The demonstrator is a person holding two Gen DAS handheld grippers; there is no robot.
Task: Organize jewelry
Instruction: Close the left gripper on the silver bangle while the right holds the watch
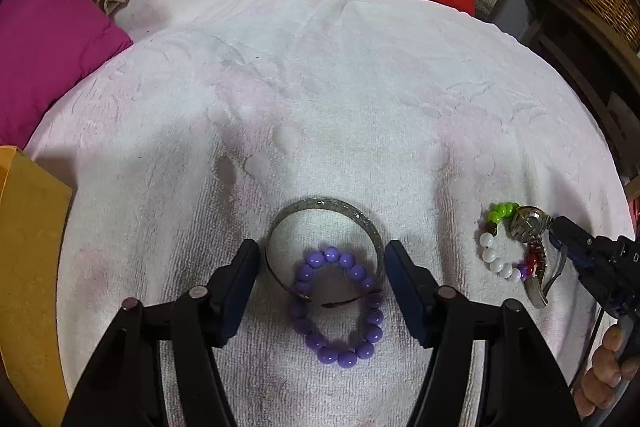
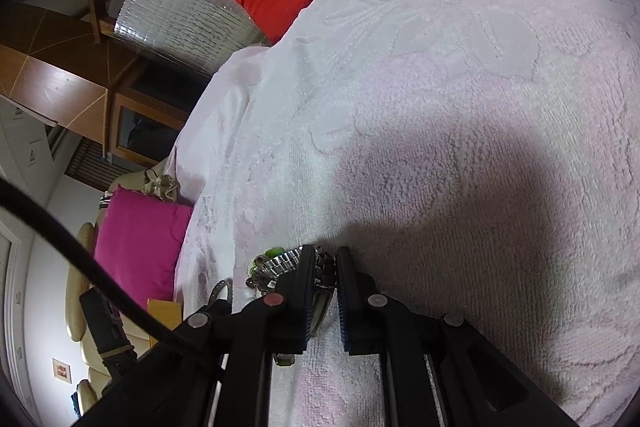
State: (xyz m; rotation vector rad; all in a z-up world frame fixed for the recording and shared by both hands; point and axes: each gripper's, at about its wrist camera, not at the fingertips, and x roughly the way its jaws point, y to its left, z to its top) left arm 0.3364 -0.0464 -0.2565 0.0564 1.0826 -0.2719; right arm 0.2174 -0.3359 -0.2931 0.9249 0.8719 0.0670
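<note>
The left gripper hung wide apart over the pink towel, its two pads flanking a silver bangle and a purple bead bracelet without touching either. The bangle lay at about 12 o'clock of the purple beads, and its open ends overlapped the top of the bead ring. Well off at 3 o'clock of that pair, a metal wristwatch lay against a mixed bead bracelet of green, white and red beads.

The right gripper had narrowed on the watch, its pads pressed to either side of the case with the link band running out toward 10 o'clock. The grip looked to be on the case rim only.

Several things could have gone wrong from there. The watch band seemed to be touching or threaded past the mixed beads, so lifting the watch might have dragged that bracelet along or flung it across the towel. A smooth metal case pinched at its edge could have twisted out of the pads, as the hanging band would pull it round. On the left, closing on the overlapped pair could have caught both bangle and purple beads at once, or squeezed the round beads so they rolled out sideways. The towel's loops might also have snagged a clasp.
</note>
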